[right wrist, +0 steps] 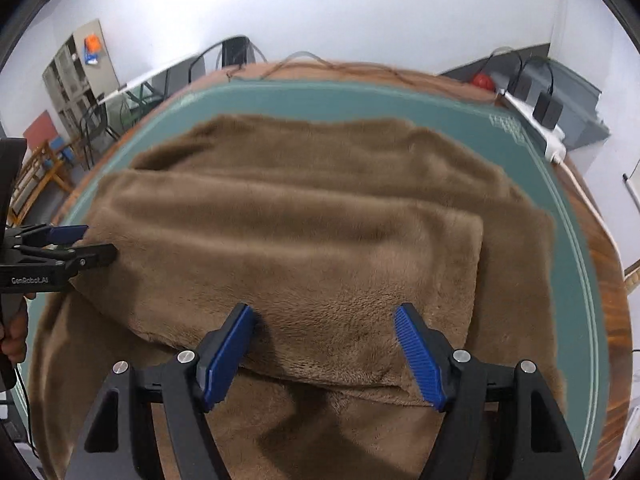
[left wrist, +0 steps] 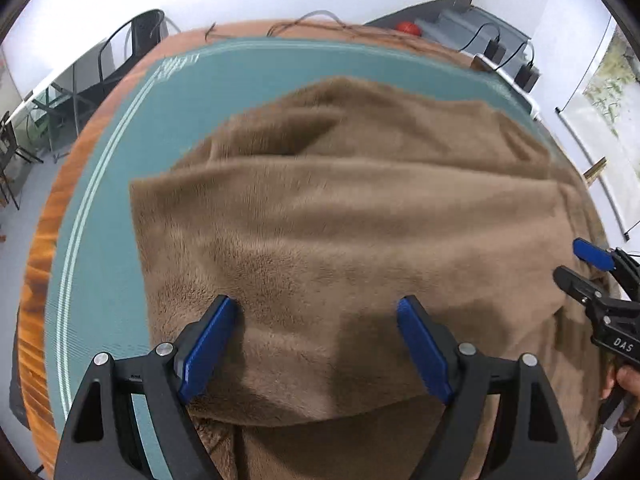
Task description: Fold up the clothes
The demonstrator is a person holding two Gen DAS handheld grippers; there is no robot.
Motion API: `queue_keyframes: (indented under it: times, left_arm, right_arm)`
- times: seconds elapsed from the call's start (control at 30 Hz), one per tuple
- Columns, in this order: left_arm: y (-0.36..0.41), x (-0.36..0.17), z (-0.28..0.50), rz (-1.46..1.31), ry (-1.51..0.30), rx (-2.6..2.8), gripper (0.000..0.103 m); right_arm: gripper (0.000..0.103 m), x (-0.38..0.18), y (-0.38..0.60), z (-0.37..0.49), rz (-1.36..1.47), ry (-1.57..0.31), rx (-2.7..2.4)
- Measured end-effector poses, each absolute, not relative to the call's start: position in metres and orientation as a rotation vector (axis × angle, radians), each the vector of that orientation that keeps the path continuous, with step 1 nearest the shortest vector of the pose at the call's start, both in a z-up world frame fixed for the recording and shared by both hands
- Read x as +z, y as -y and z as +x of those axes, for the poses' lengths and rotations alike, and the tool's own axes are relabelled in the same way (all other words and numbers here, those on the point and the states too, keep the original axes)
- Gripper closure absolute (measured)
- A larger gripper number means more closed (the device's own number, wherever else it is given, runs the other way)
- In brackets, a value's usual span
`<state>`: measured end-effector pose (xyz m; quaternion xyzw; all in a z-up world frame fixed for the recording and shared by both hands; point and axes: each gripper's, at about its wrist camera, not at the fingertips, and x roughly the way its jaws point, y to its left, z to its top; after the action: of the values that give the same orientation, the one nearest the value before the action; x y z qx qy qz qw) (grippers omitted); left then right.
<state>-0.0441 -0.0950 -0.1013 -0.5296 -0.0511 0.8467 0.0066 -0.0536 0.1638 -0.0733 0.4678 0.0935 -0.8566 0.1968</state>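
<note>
A: Status on the fold?

B: Brown fleece garment (left wrist: 344, 240) lies on the green mat (left wrist: 120, 152) on the wooden desk (left wrist: 40, 264), with one layer already doubled over another. The doubled layer's near edge runs just under and ahead of both claws. Can't tell from this whether more folds are due or it's done.

A: Claws?

B: Left claw (left wrist: 316, 312) is spread wide, nothing between the blue pads, hovering over the near part of the top layer. Right claw (right wrist: 324, 316) the same: wide, empty, above the fold edge. Each shows up at the side of the other's view, level with the cloth's side edge.

A: Risks?

B: My read:
- Thick, plush fabric. A pinch at the fold edge could take only the top layer, or both, and you'd drag the wrong one.
- Fleece pile is slippery. A shallow bite may slide out mid-lift and the layer would flop back skewed.
- Far beyond the claws the cloth is rumpled, with a raised ridge. Folding over that would lock in a lump.
- Near end hangs below the claws, toward the desk edge. If the claws pull unevenly, the whole stack could slide on the mat.

A: Clutter?

B: Cable (left wrist: 320, 26) at the desk's far edge, well beyond the cloth.
</note>
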Motion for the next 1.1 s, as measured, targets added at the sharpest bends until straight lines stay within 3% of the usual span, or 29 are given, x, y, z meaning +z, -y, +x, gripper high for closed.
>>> queue_keyframes:
  times: [0.4,0.57,0.9,1.1]
  left_arm:
    - [0.089,-0.094,-0.043,-1.684,0.15,2.645,0.013]
    - [0.081,-0.078,-0.007,-1.649,0.14,2.599,0.012]
    - [0.042,-0.104,0.08,-1.784,0.105,2.475,0.012]
    - [0.028,-0.117,0.096,-1.779,-0.013,2.547,0.008]
  right_arm:
    - [0.026,-0.073,-0.166,-0.054,1.363,-0.259,-2.401]
    - [0.026,-0.051,-0.171,-0.011,1.317,-0.225,-2.368]
    - [0.026,-0.09,-0.199,0.069,1.48,-0.214,-2.295]
    - [0.014,-0.098,-0.197,0.085,1.407,-0.307,-2.333]
